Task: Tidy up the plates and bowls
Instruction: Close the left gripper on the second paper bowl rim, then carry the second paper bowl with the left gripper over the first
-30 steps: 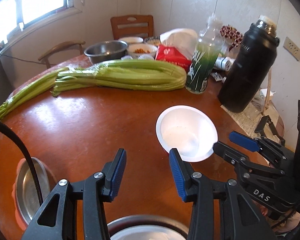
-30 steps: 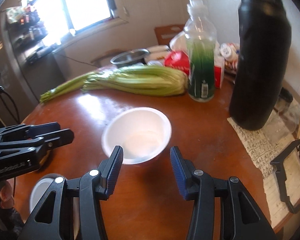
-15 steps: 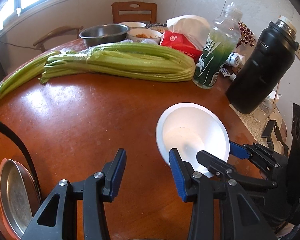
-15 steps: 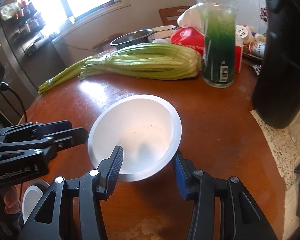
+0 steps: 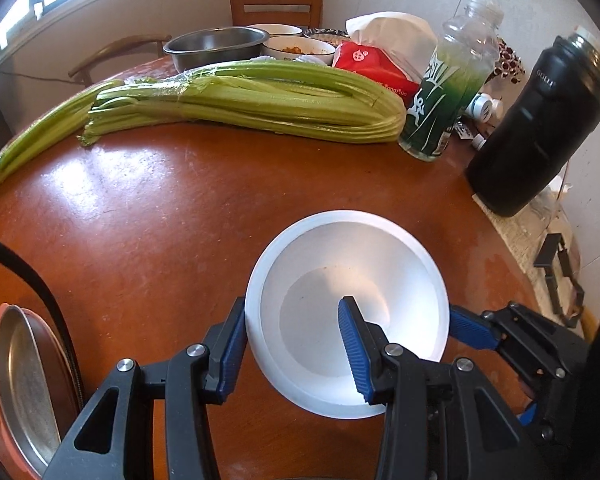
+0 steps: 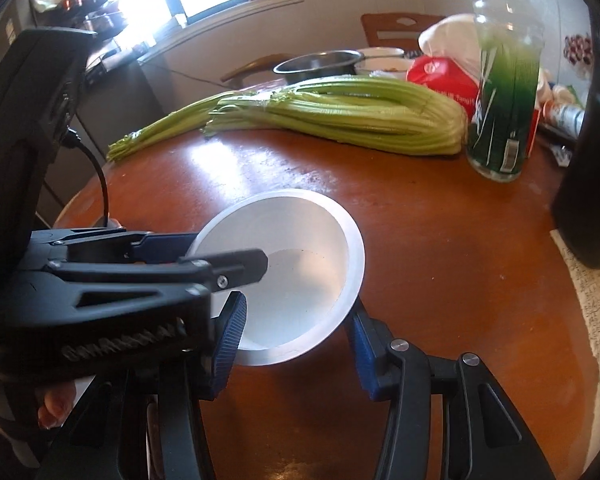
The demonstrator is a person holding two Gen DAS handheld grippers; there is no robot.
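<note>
Left tongs (image 5: 292, 344): I am holding these apart, straddling the near-left rim of the white bowl (image 5: 364, 280), one finger outside the wall and one inside the basin; half a second ago they were short of it, with only the right finger at its edge.
Right tongs (image 6: 298, 340): I am keeping these apart too, one finger at each side of the same bowl's near edge; whether the pads are pressing I cannot tell.
Bowl: it is sitting tilted between both pairs of tongs, lifted at the near side, where a second ago it was resting flat ahead of the right tongs, out of reach of the left.
Meaning: I judge I am passing the bowl from right to left, so closing the left tongs on the rim is the next need before the right lets go.
Metal plates (image 5: 24, 384): these are waiting low to the left of the left tongs, likely the stacking spot.
Worktop (image 5: 148, 232): round, glossy reddish-brown wood, bare just ahead of the tongs.
Farther ahead: celery (image 5: 252, 104) is lying across, with a green bottle (image 5: 440, 100) and a black flask (image 5: 536, 128) ahead to the right.
Room: a steel basin (image 5: 216, 46), a chair and a bright window are showing beyond.
</note>
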